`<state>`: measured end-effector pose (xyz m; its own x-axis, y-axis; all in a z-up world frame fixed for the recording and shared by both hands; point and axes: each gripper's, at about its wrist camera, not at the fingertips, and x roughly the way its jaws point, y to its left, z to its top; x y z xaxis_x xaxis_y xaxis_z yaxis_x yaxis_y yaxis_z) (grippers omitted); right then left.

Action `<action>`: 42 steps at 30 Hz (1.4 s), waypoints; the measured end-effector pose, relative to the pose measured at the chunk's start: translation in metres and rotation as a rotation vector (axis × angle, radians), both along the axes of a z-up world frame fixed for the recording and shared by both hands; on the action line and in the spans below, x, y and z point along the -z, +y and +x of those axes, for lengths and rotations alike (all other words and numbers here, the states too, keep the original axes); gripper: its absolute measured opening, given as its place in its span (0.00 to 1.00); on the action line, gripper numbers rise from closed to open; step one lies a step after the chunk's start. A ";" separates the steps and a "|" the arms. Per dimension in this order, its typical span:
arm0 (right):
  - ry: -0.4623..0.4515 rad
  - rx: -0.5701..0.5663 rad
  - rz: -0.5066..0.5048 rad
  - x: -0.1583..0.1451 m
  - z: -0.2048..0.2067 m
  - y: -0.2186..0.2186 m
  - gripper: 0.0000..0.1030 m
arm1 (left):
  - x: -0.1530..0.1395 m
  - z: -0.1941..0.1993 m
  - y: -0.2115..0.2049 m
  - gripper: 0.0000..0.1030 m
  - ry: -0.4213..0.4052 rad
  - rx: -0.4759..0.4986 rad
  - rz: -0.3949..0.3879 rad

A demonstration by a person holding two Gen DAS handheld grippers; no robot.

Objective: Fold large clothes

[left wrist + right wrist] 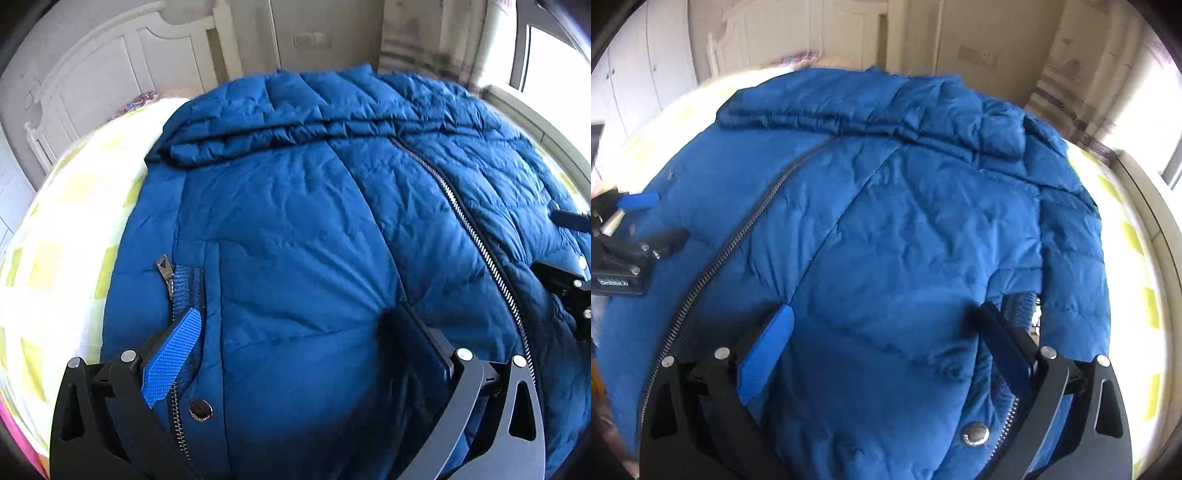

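A: Where is the coat lying?

B: The big blue puffy coat (pixel 295 229) is lying spread out on the bed (pixel 55 240), front side up. It is covering most of the yellow-and-white bed sheet.

A: What is showing on the coat?

B: A long silver zipper (pixel 476 236) is running down the middle of the coat. A sleeve (pixel 258 136) is lying folded across the top part of the coat. A round snap button (pixel 200 410) is sitting near the coat's bottom edge, beside a pocket zipper pull (pixel 165 269).

A: What are the tools doing?

B: The left tool (pixel 295 332) is sitting over the coat's left half, by the pocket. Its two fingers are standing wide apart, holding nothing. The right tool (pixel 886 325) is sitting over the other half of the coat, across the long zipper from the left one. Its fingers are also wide apart and holding nothing.

A: What is behind the coat?

B: A white headboard (pixel 122 62) is standing past the coat's top end, and a bright window (pixel 546 62) is shining off to the coat's right side.
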<state>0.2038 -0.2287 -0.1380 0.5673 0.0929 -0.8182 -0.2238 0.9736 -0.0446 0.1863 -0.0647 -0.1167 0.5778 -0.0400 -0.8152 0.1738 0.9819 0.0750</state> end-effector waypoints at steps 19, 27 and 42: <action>-0.094 -0.013 0.060 -0.017 -0.097 -0.011 0.97 | -0.022 -0.083 0.035 0.96 -0.090 0.019 -0.069; -0.086 -0.084 0.023 0.000 -0.114 0.006 0.97 | 0.003 -0.094 0.018 0.96 -0.076 0.095 -0.008; -0.147 -0.023 0.066 -0.011 -0.161 -0.020 0.96 | -0.005 -0.143 0.059 0.96 -0.119 0.082 -0.130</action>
<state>0.0427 -0.2486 -0.1271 0.6776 0.1581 -0.7183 -0.2417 0.9702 -0.0144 0.0431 -0.0062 -0.1121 0.6603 -0.1918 -0.7261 0.2510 0.9676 -0.0272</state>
